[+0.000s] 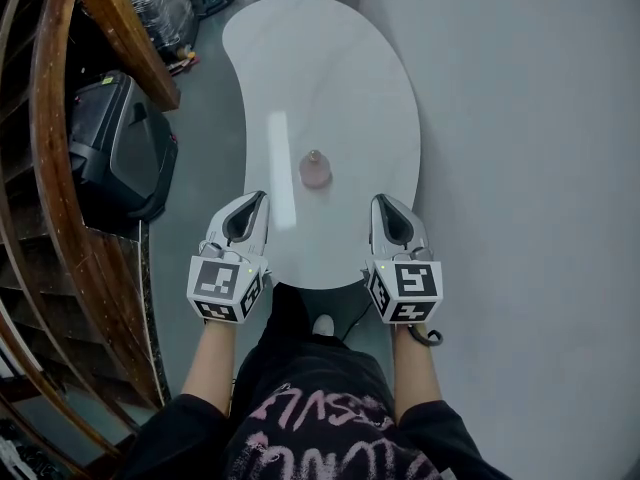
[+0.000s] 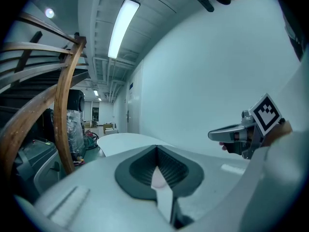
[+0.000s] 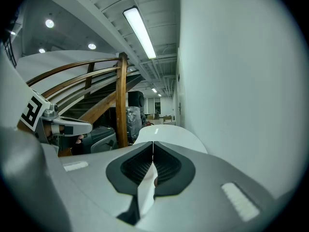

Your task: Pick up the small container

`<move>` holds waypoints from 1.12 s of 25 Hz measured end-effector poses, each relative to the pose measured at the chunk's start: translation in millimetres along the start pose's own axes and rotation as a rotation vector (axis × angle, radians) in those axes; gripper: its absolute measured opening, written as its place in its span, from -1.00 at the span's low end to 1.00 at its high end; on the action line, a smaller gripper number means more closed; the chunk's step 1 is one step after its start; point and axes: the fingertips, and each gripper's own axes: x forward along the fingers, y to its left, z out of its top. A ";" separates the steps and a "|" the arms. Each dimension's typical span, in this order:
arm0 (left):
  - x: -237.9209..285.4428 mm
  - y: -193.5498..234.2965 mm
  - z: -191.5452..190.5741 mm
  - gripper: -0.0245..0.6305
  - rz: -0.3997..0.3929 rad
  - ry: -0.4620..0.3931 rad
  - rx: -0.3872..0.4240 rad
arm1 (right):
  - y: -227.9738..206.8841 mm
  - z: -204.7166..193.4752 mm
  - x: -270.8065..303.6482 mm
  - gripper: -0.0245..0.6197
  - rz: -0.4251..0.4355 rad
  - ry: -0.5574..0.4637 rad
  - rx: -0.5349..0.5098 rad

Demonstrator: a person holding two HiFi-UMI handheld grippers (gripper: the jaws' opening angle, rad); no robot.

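1. Currently the small container [image 1: 315, 169] stands on the white worktop [image 1: 330, 78], about midway across the worktop's width and towards its near end.
2. It looks like a squat, pinkish, see-through pot with a narrower cap on top. I judge it light, rigid and rather smooth, so it could slip or tip if nudged off-centre.
3. Its long axis runs straight up from the worktop, cap uppermost. Whether it has any front or label side is too small to tell.
4. The best hold is probably across the wider body below the cap, with the jaws coming in level with the worktop from either side.
5. The left gripper [image 1: 259, 197] hangs over the worktop's near-left edge with its jaws closed together on nothing.
6. The right gripper [image 1: 381, 199] hangs over the worktop's near-right edge, likewise closed and empty. Either would need to spread its jaws before reaching in.
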 end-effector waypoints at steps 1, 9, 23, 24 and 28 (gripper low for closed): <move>1.7 1.4 -1.5 -0.92 -0.001 0.003 -0.006 | 0.4 -1.2 2.0 -0.89 0.001 0.004 0.001; 19.8 0.7 -16.0 -0.92 -0.012 0.044 -0.008 | -6.1 -11.8 17.2 -0.89 0.008 0.035 0.009; 38.3 -2.1 -37.9 -0.92 -0.038 0.082 -0.029 | -9.8 -32.2 32.0 -0.89 0.010 0.080 0.025; 39.0 -1.5 -38.5 -0.92 -0.038 0.085 -0.031 | -8.9 -32.9 33.1 -0.89 0.012 0.083 0.026; 44.9 -1.5 -44.7 -0.92 -0.038 0.096 -0.031 | -9.6 -39.8 39.1 -0.89 0.020 0.095 0.030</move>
